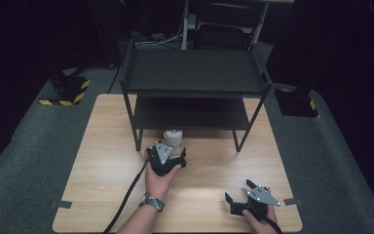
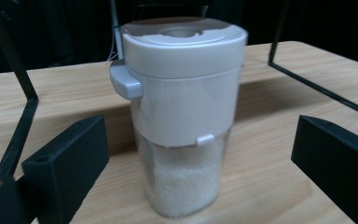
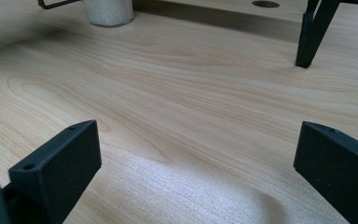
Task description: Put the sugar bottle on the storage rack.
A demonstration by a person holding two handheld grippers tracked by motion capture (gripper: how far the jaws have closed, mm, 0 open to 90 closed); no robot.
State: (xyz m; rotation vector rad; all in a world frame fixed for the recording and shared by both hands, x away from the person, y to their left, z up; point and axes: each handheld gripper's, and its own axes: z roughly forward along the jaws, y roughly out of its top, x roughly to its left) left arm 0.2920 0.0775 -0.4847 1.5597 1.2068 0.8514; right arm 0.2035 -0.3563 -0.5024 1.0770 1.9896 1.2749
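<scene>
Two wide jaws of the left gripper (image 2: pixel 200 154) flank the sugar dispenser (image 2: pixel 182 116), untouched.

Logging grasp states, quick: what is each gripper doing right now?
Left gripper: open, jaws either side of the shaker, not touching.
Right gripper: open, holding nothing.

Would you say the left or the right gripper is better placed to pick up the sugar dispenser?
Left: the left gripper has the sugar dispenser between its open jaws, untouched. The right gripper waits farther off, near the table edge.
</scene>
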